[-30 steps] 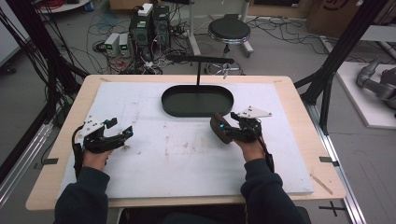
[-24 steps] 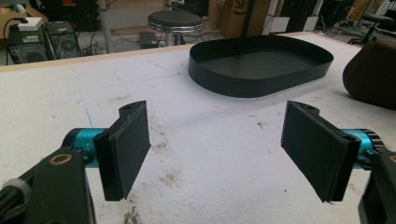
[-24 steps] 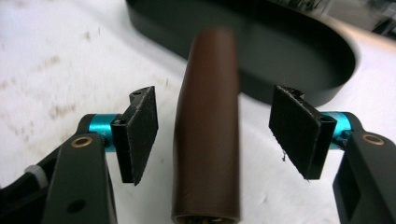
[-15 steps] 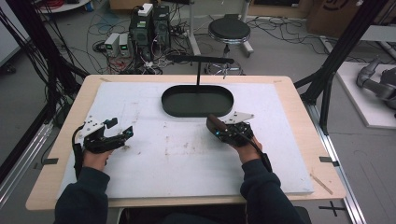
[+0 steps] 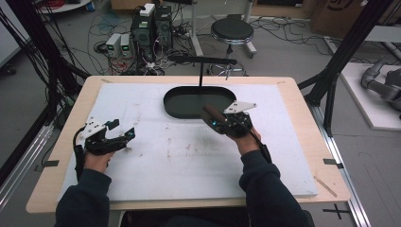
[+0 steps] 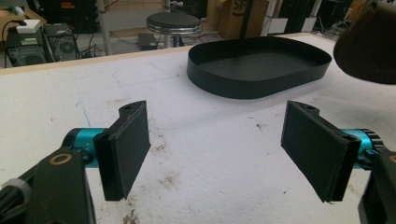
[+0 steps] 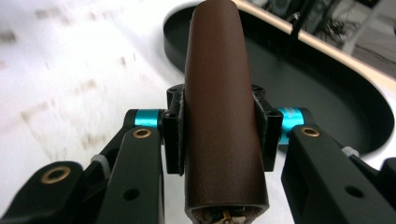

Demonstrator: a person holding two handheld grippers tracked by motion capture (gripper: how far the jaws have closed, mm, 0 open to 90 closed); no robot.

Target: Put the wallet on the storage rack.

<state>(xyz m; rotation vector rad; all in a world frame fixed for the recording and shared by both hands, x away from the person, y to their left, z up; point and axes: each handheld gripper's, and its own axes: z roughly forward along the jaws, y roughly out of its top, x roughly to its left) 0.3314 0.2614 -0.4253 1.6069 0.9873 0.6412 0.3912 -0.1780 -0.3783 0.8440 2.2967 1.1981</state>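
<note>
The right tongs (image 7: 219, 126) are gripping a brown leather-look case (image 7: 223, 107), their pads pressing on both of its long sides; the jaws have just been closing on it, and it is sitting firmly between them with its rounded end pointing away from the camera. In the high view the right tongs (image 5: 222, 124) are holding the case (image 5: 211, 113) at the centre of the frame, just at the near rim of the black oval tray (image 5: 198, 116), which is lying at the upper middle of the white mat (image 5: 189, 161) on the table (image 5: 293, 94). In the right gripper view the tray (image 7: 327, 93) is filling the upper right, close ahead of the case's tip. The left tongs (image 5: 120, 135) are waiting at the left of the frame, low over the mat; in the left gripper view the left tongs (image 6: 217, 144) are standing wide open with nothing between the pads, the tray (image 6: 257, 79) lying beyond them. The step in hand is looking like carrying the case over to the tray. The next move is probably calling for lifting the case clear of the rim, bringing it over the tray's floor, lowering it flat and only then letting the jaws part, so that it is not catching on the wall or tipping out.
</note>
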